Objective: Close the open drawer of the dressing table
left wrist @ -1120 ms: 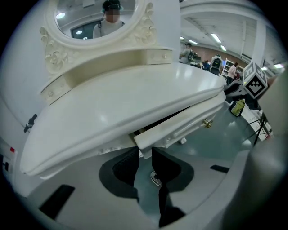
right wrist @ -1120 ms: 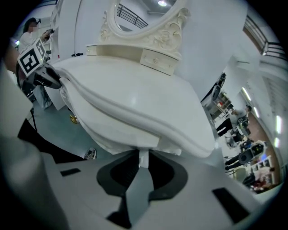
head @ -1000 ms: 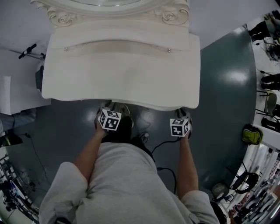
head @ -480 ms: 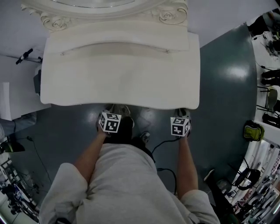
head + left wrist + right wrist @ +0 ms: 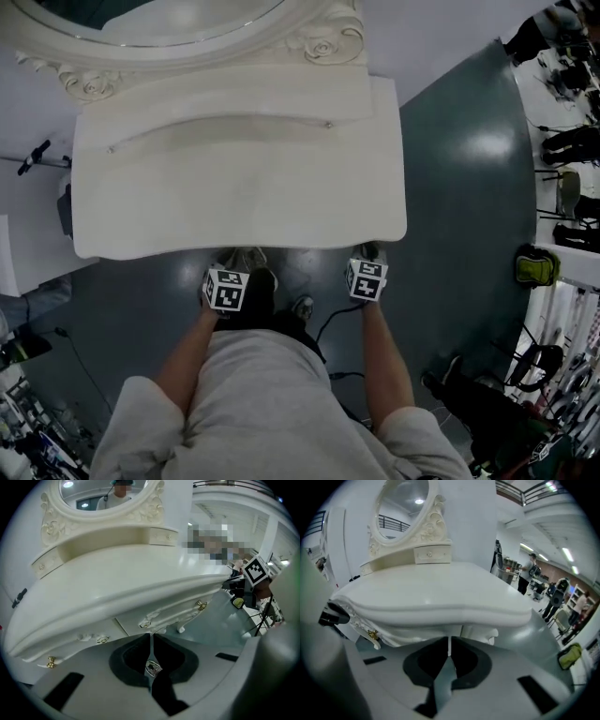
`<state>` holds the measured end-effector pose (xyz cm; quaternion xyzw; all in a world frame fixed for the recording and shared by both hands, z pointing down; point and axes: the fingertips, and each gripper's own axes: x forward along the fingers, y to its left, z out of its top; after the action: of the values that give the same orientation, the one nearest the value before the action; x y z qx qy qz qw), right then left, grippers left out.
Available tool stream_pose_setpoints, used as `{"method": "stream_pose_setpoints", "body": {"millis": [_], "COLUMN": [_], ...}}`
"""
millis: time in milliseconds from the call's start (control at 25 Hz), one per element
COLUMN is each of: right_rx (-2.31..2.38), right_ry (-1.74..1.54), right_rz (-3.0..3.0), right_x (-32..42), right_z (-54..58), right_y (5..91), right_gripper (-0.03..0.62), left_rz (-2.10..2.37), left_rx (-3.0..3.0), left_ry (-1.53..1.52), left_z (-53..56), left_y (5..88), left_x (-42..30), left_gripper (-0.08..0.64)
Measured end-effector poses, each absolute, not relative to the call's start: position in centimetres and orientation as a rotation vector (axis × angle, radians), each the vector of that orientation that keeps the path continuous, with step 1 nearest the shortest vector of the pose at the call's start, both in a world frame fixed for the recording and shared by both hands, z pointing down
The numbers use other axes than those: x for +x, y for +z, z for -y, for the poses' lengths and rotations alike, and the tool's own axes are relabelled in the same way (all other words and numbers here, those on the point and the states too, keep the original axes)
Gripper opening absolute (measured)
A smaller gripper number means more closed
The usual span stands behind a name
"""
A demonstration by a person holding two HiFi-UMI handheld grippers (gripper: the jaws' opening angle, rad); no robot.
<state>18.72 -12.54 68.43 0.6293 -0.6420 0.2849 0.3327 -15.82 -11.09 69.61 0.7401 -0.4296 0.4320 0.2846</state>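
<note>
The white dressing table (image 5: 234, 187) with its carved oval mirror (image 5: 319, 42) fills the upper head view. Under its overhanging top, the left gripper view shows carved drawer fronts (image 5: 161, 615) with gold knobs (image 5: 201, 605); none visibly sticks out. My left gripper (image 5: 230, 272) and right gripper (image 5: 367, 261) hang just in front of the table's front edge, apart from it. Both have just been closing. The left gripper (image 5: 151, 641) has its jaws together with nothing between them, and the right gripper (image 5: 449, 648) stands the same way.
Dark green floor (image 5: 459, 187) surrounds the table. A black cable (image 5: 328, 323) lies by the person's feet. A yellow-green bag (image 5: 532, 267) and stands with gear line the right side. People (image 5: 555, 599) stand far off at the right.
The head view has shifted, so the table now sits higher and further left in the picture. Both grippers stay just in front of its front edge.
</note>
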Motion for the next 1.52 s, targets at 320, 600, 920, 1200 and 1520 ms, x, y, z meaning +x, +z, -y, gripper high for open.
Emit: {"method": "stream_pose_setpoints", "body": {"millis": [320,600,920,1200,1520], "right_rx": [1.647,1.570,1.632,1.638,1.669], "right_ry": [0.762,0.668,0.481,0.326,0.162], "right_rz": [1.696,1.856,2.038,2.144,2.284], "right_x": [17.5,14.2,13.6,14.1,13.2], "right_z": [9.4,6.8,5.2,3.2,1.1], "right_y": [66.9,62.6,52.9,46.8,38.8], "right_gripper": [0.025,0.015,0.015,0.015,0.015], "left_rz": [1.134,1.135,1.188,1.272,1.389], "left_rx": [2.036,2.082,2.243,2.343,2.425], "left_ry": [1.101,0.994,0.748,0.526,0.350], "left_z": [9.9,7.8,5.9,4.7,2.5], "left_y": [68.2,64.6,55.7,49.3,42.4], "left_x": [-12.9,-8.0,-0.5,2.9,4.2], "left_gripper": [0.018,0.017,0.017,0.017,0.017]}}
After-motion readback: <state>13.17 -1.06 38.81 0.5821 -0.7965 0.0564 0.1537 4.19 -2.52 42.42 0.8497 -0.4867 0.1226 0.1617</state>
